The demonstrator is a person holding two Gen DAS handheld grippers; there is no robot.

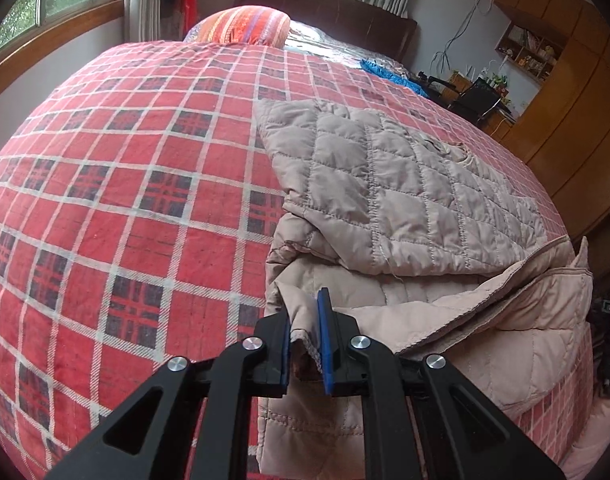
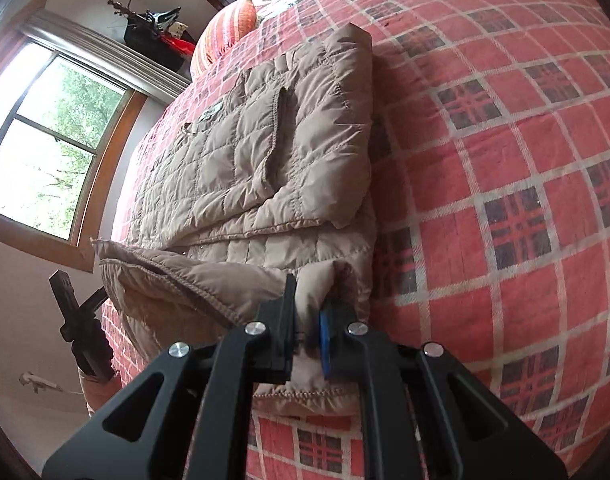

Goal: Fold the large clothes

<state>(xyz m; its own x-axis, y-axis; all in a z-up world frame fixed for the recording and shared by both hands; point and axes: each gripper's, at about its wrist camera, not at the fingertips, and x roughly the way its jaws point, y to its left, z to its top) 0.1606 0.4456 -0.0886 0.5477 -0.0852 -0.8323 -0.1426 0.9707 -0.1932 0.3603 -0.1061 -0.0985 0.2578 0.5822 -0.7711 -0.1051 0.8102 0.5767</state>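
Risk assessment first. I have both tongs pinching the near hem of the quilted jacket, and the bites look shallow. The left tongs hold only a narrow fold of edge fabric between the blue pads; the right tongs hold a puffed corner at the opposite end of the same hem. My judgement: if I lift or carry the hem toward 12 o'clock, the slick padded shell could slide out of one grip — the fold would then land skewed. A second hazard is the upper layer already lying folded on the body; a quick pull from below may drag it out of line or tip it off. Third, the hem overhangs the near edge of the bed, so a dropped corner would fall off the side rather than onto the bedspread.

Condition of the garment: beige, diamond- and square-quilted, bulky, lying on the red plaid bedspread. In the left wrist view it occupies the area from centre out to 4 o'clock, one panel doubled over the body. In the right wrist view it runs from 12 down to 6 o'clock, with a pocket flap showing on the top layer. The loose lining edge at 8 o'clock there is rumpled — not yet squared.

Smaller items: a striped pillow sits at 12 o'clock, well apart from the jacket.
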